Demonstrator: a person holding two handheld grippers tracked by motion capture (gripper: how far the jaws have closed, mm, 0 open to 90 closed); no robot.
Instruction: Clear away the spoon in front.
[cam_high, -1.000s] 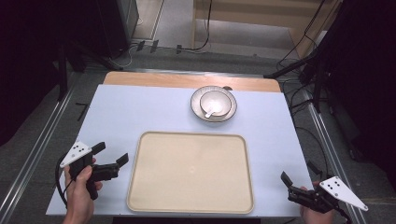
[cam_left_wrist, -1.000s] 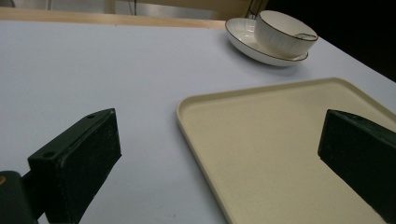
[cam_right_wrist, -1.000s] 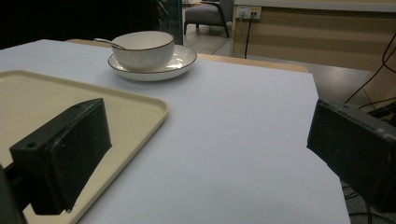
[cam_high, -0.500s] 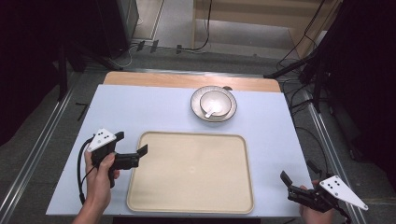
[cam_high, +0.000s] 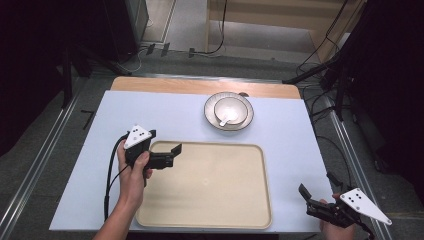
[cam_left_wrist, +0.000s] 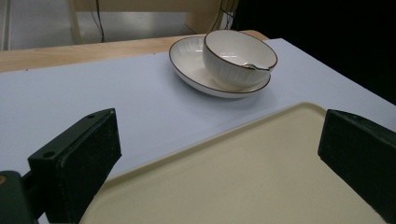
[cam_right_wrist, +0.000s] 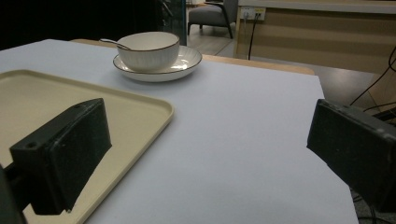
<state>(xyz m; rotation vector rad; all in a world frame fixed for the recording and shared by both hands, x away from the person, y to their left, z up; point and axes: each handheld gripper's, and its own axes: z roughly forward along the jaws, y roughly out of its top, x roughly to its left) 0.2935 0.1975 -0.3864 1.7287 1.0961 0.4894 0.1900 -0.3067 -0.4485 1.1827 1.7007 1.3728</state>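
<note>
- The cream tray (cam_high: 210, 185) lies flat with rounded corners and a raised rim; bare pale blue table cover (cam_high: 290, 150) surrounds it.
- Beyond the tray's far edge, well apart, a ribbed white bowl (cam_high: 230, 111) with a spoon (cam_high: 226, 120) sits in a matching plate (cam_high: 212, 117).
- The left gripper (cam_high: 170, 154) hovers over the tray's far left corner, jaws wide apart and empty.
- The right gripper (cam_high: 312, 197) stands off the tray's near right corner, jaws spread, holding nothing.

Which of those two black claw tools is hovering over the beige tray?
The left gripper, in the hand at the tray's near-left corner; its open jaws reach over the rim. The right gripper sits off the tray, at the table's near-right corner.
</note>
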